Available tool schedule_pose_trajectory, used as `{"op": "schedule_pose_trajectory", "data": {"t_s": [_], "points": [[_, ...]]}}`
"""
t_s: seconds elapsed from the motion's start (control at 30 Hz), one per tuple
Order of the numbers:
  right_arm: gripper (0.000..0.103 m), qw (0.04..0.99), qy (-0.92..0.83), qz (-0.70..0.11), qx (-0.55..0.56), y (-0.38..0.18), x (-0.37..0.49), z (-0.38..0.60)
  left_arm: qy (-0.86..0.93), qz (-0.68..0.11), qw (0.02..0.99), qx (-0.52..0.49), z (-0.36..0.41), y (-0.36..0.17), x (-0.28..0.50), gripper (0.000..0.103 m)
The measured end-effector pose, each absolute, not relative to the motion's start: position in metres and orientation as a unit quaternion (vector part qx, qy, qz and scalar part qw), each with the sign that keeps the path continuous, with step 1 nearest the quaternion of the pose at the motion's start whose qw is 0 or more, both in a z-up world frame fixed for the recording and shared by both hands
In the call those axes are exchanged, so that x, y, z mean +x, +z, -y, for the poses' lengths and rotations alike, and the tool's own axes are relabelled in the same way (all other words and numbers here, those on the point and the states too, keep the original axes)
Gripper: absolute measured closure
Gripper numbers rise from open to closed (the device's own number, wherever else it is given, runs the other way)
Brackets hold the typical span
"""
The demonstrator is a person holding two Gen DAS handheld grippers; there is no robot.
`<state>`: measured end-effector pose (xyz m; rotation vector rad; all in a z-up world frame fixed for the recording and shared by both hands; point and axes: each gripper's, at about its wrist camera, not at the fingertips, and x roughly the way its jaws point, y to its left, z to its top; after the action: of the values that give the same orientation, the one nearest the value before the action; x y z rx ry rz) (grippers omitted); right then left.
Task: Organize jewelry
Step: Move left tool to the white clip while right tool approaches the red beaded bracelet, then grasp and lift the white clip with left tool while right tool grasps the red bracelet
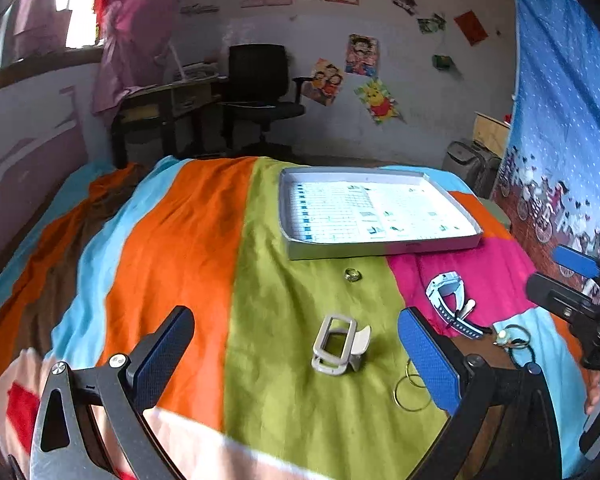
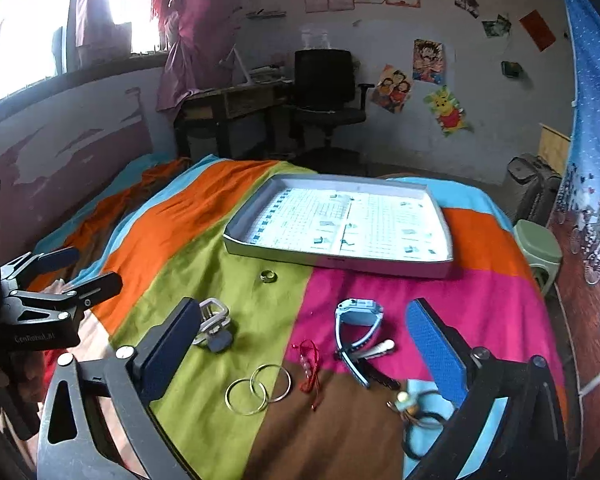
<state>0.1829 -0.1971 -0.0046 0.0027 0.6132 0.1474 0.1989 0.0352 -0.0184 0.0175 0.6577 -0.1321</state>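
Nothing collected yet: tray (image 2: 340, 266) empty. Both grippers, left (image 1: 296, 354) and right (image 2: 304, 344), spread wide, holding nothing. Next: pinch the gray watch (image 1: 336, 344) or blue watch (image 2: 358, 320), both nearside of tray.

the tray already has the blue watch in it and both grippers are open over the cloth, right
Not quite. The tray holds no jewelry; the blue watch lies on the pink patch of the cloth in front of it, as the right wrist view shows. Left gripper and right gripper are open over the cloth.

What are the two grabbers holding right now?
Nothing. The left gripper and the right gripper are both open above the striped blanket, and the blue watch and gold rings lie loose.
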Motion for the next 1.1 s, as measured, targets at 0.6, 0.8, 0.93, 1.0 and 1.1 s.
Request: {"op": "schedule_pose_trajectory", "data": {"t_s": [0.6,0.8,0.93,1.0,1.1], "points": [[0.061,0.894,0.11,-0.434,0.024,-0.113,0.247,0.196,-0.157,-0.406,0.9,0.017,-0.017,-0.104,0.247,0.039],[0.067,0.884,0.109,-0.454,0.018,-0.131,0.255,0.189,-0.157,-0.408,0.899,0.019,-0.013,-0.111,0.254,0.045],[0.074,0.88,0.101,-0.464,0.023,-0.14,0.26,0.191,-0.164,-0.413,0.896,0.012,-0.011,-0.113,0.258,0.054],[0.075,0.878,0.098,-0.468,0.02,-0.145,0.263,0.19,-0.168,-0.417,0.893,0.009,-0.008,-0.113,0.26,0.06],[0.076,0.879,0.096,-0.467,0.019,-0.147,0.265,0.187,-0.173,-0.425,0.888,0.012,-0.006,-0.114,0.26,0.06]]}}
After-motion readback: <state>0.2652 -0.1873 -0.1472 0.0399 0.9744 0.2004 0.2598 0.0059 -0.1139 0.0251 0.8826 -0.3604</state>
